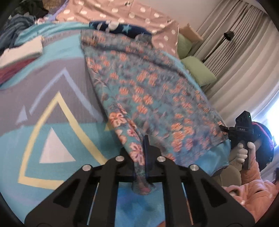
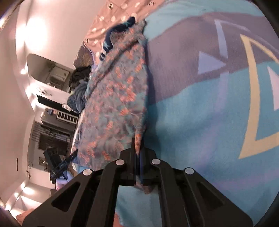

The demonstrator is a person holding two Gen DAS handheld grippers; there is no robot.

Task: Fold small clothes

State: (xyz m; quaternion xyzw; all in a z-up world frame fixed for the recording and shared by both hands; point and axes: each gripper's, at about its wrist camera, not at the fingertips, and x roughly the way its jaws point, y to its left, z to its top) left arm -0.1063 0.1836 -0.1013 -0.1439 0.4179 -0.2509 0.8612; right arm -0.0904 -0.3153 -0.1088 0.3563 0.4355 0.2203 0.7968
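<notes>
A teal garment with orange flowers [image 1: 153, 90] is stretched above the bed, blurred by motion. My left gripper [image 1: 145, 150] is shut on one corner, with a bunch of fabric hanging below the fingers. In the same view my right gripper [image 1: 224, 128] pinches the opposite corner at the right, held by a white-gloved hand [image 1: 244, 150]. In the right wrist view my right gripper [image 2: 137, 150] is shut on an edge of the floral garment [image 2: 118, 90]. The left gripper [image 2: 74, 153] shows at the garment's far lower corner.
The bed carries a teal and grey blanket with triangles [image 1: 52, 104]. A folded white and maroon stack [image 1: 21, 54] lies at the left, dark clothes [image 1: 31, 8] behind it. A pink dotted cloth [image 1: 122, 12], a navy star cloth [image 1: 122, 28] and green pillows [image 1: 198, 69] lie beyond.
</notes>
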